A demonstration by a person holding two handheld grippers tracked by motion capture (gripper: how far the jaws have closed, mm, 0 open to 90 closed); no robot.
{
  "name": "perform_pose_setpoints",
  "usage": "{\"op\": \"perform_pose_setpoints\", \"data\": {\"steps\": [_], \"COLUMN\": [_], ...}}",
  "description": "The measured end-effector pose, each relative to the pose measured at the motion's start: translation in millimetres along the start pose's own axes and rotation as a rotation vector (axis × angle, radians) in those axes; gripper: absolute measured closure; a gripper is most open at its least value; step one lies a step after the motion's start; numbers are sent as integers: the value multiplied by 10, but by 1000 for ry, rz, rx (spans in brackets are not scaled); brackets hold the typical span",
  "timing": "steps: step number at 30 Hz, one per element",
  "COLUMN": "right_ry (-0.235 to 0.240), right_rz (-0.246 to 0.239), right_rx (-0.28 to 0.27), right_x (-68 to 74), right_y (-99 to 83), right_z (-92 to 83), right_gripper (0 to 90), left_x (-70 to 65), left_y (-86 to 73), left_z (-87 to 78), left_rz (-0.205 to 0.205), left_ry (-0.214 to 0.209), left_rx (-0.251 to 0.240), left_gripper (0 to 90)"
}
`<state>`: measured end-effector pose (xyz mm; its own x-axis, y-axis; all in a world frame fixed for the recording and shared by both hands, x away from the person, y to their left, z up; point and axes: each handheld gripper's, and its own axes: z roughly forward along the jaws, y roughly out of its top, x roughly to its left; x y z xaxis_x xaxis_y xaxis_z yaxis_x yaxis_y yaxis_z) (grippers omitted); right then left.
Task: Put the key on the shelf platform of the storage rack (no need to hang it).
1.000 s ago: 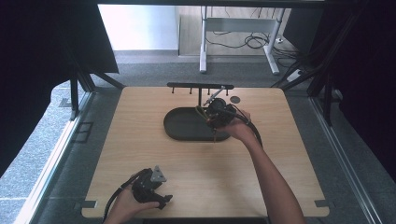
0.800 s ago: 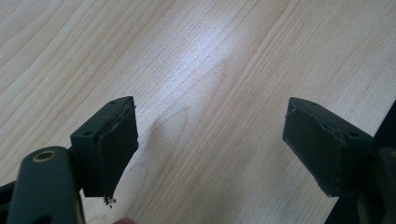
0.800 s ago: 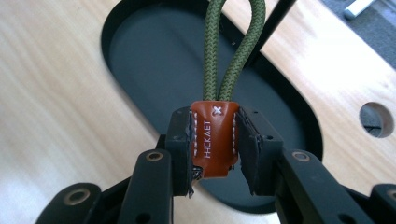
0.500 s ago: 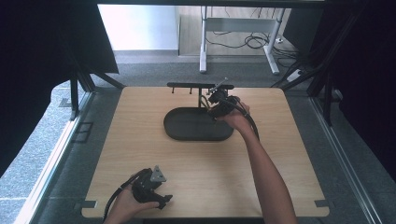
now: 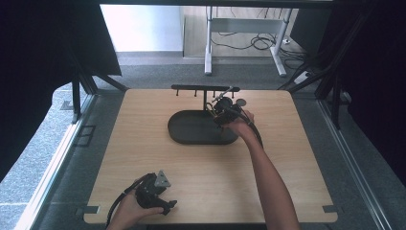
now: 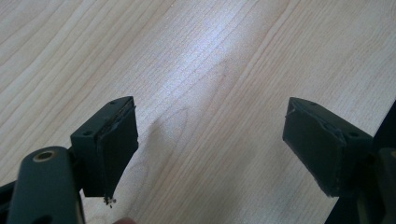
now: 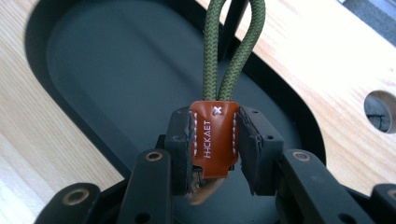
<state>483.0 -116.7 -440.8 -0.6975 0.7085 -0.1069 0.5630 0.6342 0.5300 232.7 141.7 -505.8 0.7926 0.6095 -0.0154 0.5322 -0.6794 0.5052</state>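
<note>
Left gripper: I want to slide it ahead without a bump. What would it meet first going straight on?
Probably just the bare table: the open left gripper points down at the wood, nothing between its jaws.

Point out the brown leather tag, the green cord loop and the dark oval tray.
leather tag (image 7: 214, 135), right gripper view, middle of its stitched face
cord loop (image 7: 212, 51), right gripper view, left strand
tray (image 7: 121, 79), right gripper view, bare floor
</note>
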Motion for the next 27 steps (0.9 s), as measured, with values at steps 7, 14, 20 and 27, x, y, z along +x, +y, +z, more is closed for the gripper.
{"op": "perform_pose_setpoints", "data": {"steps": [7,14,20,27], "right_ry": [-4,7,12,20], "right_rz": [0,0,-2,9], "right_rx": [21,36,39,-11], "right_x": [-2,4,12,21], "right_y": [-79,-132,-135,-163], "right_z": [102,153,123,-74], "right_gripper": [664,654,601,543], "left_x": [-3,-6,-4,-1], "left_y": [-1,3,2,4], "left_z": [3,9,7,4], "left_rz": [-5,1,1,3], "left_ry": [-2,-5,-5,-1], "left_rx": [-1,1,1,0], "left_gripper": [187,187,187,187]}}
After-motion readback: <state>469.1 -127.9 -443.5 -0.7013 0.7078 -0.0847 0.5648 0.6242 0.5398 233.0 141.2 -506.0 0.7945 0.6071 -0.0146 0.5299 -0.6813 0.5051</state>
